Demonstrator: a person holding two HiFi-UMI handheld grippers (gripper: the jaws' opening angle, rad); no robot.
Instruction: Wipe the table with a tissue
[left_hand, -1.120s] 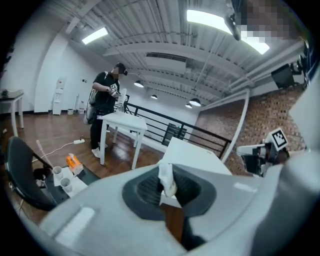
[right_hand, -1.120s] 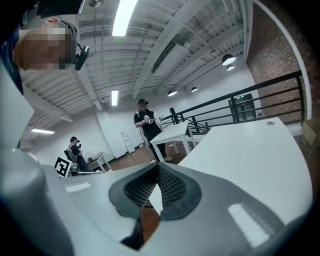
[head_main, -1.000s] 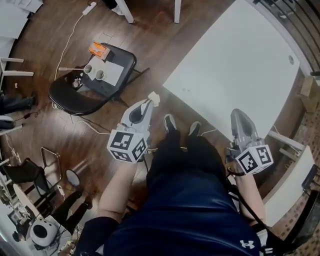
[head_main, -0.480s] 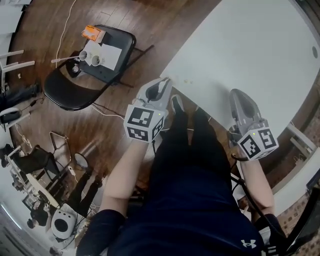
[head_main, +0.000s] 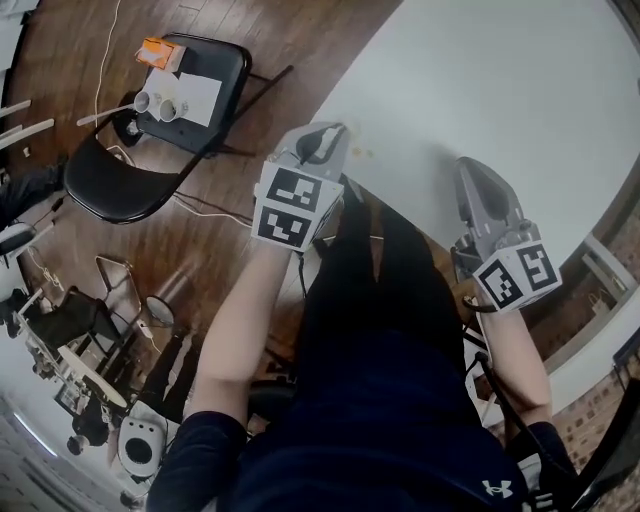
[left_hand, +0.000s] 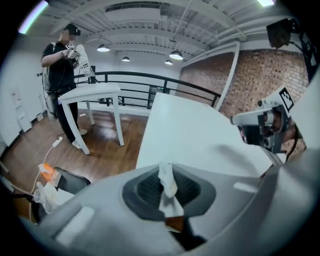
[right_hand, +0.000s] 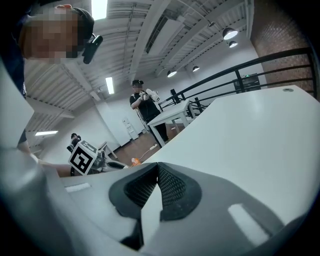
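Risk: the tissue (left_hand: 168, 184) may slip out or tear once it drags on the table (head_main: 500, 80); the hard jaw tips may scrape the surface instead of the paper.
Cause: only a thin twisted strip shows past the jaws, so there is little paper to press flat; a steep angle or a heavy push would probably put plastic on the table first.
Second risk: the stroke looks set to begin right at the table's near edge, so the tissue could catch on that edge or drop off toward the floor.
Left arm: bare forearm stretched forward through the middle of the head view; the left gripper (head_main: 320, 140) points toward the top of the frame, its tip at the table's near edge beside a few small specks (head_main: 360, 153).
Right arm: forearm at the right of the frame; the right gripper (head_main: 468, 168) points up-frame, its tip over the table, well apart from the left one.
Left tool: jaws pinched together on the tissue.
Right tool: jaws closed tip to tip with nothing between them.
Tissue: in the left jaws, centre of the left gripper view, with the table beyond it; whether it touches the table, I cannot tell.
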